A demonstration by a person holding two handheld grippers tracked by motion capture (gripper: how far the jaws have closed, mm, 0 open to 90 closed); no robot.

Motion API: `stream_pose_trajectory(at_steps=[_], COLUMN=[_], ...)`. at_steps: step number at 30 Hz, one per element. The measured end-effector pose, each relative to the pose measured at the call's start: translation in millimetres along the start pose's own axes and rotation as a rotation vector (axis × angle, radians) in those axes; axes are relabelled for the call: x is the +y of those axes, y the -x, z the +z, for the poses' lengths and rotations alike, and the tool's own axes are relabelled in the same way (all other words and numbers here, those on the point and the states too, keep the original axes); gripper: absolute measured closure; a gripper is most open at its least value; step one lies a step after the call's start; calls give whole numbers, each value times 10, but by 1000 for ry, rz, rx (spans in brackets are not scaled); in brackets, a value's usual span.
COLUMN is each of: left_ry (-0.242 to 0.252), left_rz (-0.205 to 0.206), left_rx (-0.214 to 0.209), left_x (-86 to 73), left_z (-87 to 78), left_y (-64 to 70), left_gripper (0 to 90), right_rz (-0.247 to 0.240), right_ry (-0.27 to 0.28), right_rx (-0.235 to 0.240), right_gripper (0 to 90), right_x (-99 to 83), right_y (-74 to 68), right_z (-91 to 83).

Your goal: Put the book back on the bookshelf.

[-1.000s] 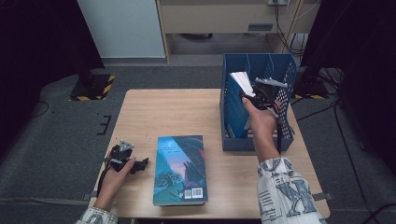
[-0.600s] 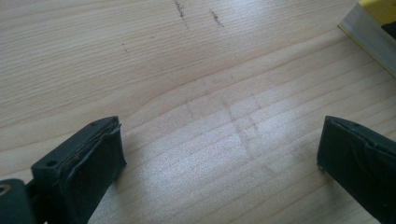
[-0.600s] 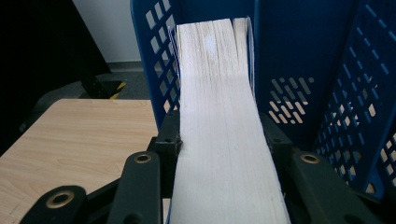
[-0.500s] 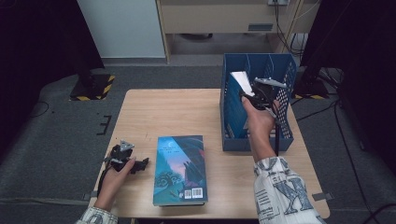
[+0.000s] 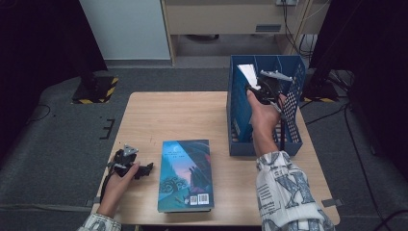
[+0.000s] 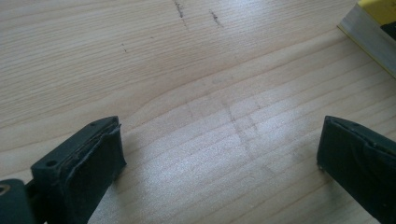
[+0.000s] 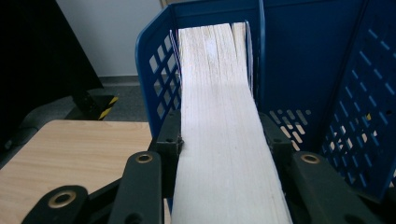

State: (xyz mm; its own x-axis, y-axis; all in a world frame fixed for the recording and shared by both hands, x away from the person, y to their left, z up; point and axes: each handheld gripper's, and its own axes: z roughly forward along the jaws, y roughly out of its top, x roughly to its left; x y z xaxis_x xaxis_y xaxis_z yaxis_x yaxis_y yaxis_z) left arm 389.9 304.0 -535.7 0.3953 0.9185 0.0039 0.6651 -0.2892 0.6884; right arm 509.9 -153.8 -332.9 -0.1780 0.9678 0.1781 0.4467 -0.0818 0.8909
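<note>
A book with white page edges (image 7: 219, 93) stands in the left compartment of a blue slotted file rack (image 7: 308, 60). My right gripper (image 7: 219, 135) is shut on it, one jaw on each cover. From above, the right gripper (image 5: 260, 90) is over the rack (image 5: 290, 140) with the book (image 5: 250, 74) tilted at its far left. A second book with a teal illustrated cover (image 5: 185, 173) lies flat near the table's front edge. My left gripper (image 5: 146, 168) rests just left of it, open, with bare wood between its jaws (image 6: 219, 144).
The wooden table (image 5: 183, 115) is bare between the flat book and the rack. A yellow and grey edge (image 6: 369, 28) lies just beyond the left gripper's jaws. Past the table are dark floor, a white panel and cables.
My right gripper and the held book have shifted slightly farther and left within the rack. The left gripper and the flat book have not moved.
</note>
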Motion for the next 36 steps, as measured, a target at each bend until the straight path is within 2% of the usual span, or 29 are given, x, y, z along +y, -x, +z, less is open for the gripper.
stream_pose_trajectory(at_steps=[6, 17, 26, 36], left_ry=[0, -1, -1, -1], left_rz=[3, 3, 0, -1], left_rx=[-2, -3, -4, -4], left_x=[0, 1, 1, 2], left_z=[-1, -1, -1, 0], left_y=[-4, -5, -4, -4], left_gripper=[0, 0, 0, 0], right_rz=[-8, 50, 49, 48], right_ry=[11, -6, -21, -18], right_rx=[-11, -12, -10, -8], right_gripper=[607, 606, 605, 604], right_x=[63, 16, -50, -42], right_y=[-16, 58, 64, 65], right_z=[100, 240, 309, 333])
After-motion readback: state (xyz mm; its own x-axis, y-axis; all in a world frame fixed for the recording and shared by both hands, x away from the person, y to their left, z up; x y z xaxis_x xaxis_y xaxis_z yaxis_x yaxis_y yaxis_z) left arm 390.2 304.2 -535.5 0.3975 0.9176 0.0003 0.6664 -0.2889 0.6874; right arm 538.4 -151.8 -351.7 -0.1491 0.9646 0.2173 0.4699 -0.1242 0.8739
